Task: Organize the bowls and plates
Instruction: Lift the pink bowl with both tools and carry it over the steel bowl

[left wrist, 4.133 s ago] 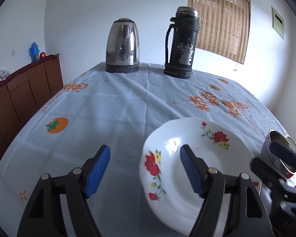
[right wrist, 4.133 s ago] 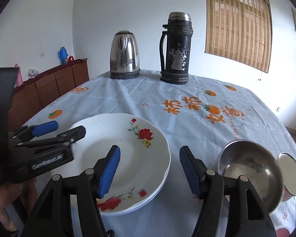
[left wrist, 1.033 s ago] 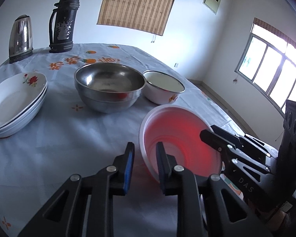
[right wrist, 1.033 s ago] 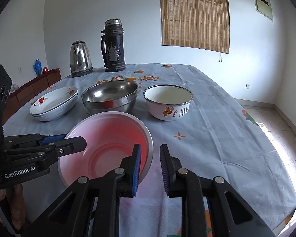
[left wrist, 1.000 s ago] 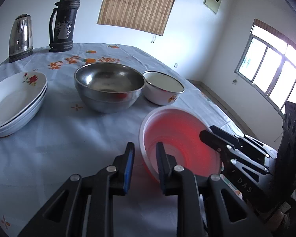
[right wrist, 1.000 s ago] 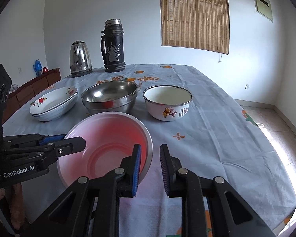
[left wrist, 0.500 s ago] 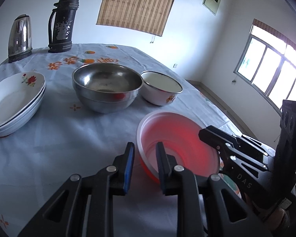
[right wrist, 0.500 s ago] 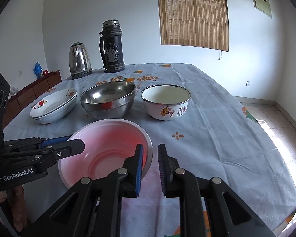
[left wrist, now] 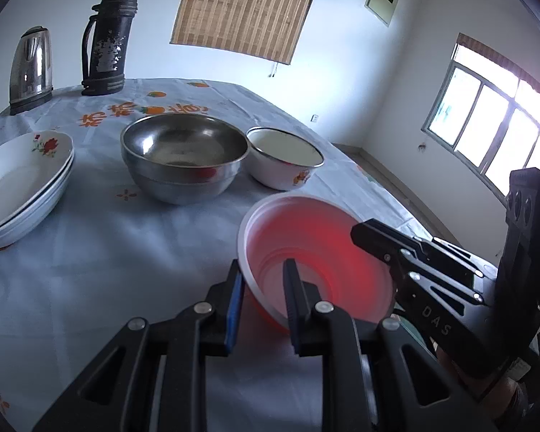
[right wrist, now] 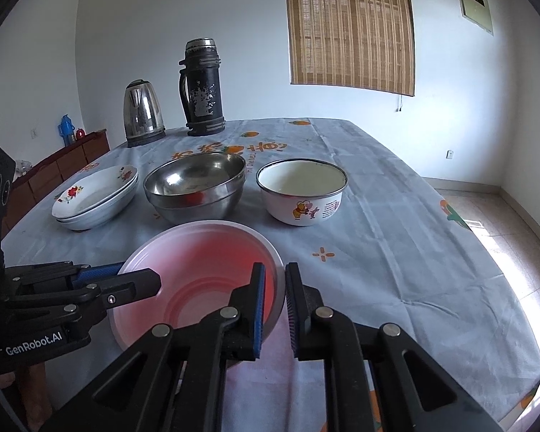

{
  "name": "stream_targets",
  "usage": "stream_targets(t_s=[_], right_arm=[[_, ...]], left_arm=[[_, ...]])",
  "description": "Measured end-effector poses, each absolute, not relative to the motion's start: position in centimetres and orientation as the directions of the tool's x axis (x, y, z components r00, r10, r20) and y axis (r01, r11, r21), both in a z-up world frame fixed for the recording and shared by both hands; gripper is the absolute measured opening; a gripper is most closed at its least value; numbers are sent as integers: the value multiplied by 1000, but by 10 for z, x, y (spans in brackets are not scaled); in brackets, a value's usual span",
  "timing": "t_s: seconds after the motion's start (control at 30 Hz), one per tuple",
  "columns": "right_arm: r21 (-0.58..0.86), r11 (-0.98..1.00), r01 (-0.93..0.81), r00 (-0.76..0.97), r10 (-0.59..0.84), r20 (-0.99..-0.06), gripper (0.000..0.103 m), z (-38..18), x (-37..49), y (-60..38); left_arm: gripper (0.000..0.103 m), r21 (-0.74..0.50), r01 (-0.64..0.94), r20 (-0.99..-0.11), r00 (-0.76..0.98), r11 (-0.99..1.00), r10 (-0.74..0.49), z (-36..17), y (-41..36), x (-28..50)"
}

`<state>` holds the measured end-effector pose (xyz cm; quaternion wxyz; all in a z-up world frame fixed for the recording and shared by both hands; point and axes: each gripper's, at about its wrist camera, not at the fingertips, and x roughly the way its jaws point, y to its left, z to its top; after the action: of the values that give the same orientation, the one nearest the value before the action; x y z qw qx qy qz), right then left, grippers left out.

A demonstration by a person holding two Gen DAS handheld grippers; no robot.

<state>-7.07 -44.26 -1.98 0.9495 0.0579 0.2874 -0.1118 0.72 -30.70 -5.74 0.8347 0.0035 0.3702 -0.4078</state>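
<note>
A pink plastic bowl (left wrist: pixel 306 237) (right wrist: pixel 205 262) sits near the table's front edge. My left gripper (left wrist: pixel 263 267) is shut on its left rim, one pad inside the wall and one outside. My right gripper (right wrist: pixel 275 269) straddles the right rim; its jaws are closing and the blue pads press the wall. Each gripper also shows in the other's view: the right gripper (left wrist: pixel 360 232) and the left gripper (right wrist: pixel 140 280). Behind stand a steel bowl (left wrist: pixel 183 147) (right wrist: pixel 198 180), a white enamel bowl (left wrist: pixel 284 151) (right wrist: pixel 302 187) and stacked flowered plates (left wrist: pixel 21 180) (right wrist: pixel 93 194).
A steel kettle (right wrist: pixel 142 111) and a black thermos (right wrist: pixel 201 86) stand at the table's far end. The blue tablecloth (right wrist: pixel 396 234) drops off at the right edge toward the floor. A wooden sideboard (right wrist: pixel 68 158) runs along the left wall.
About four seconds ago both grippers stood open over the flowered plates; now they are at the pink bowl. Over the last second the right jaws narrowed onto its rim. The left grip stayed.
</note>
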Motion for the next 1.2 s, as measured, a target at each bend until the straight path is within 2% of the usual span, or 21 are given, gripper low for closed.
stream_targets(t_s=[0.47,1.2], right_arm=[[27,975,219,836,-173,-521,12,5,-58,-437],[-5,977,215,873,-195,-446,12,50,-17,-449]], left_arm=[[20,-260,680,-581,457,686,-673,-27,-306,16],[20,-202,688,-494,543,697,-679,26,-325,72]])
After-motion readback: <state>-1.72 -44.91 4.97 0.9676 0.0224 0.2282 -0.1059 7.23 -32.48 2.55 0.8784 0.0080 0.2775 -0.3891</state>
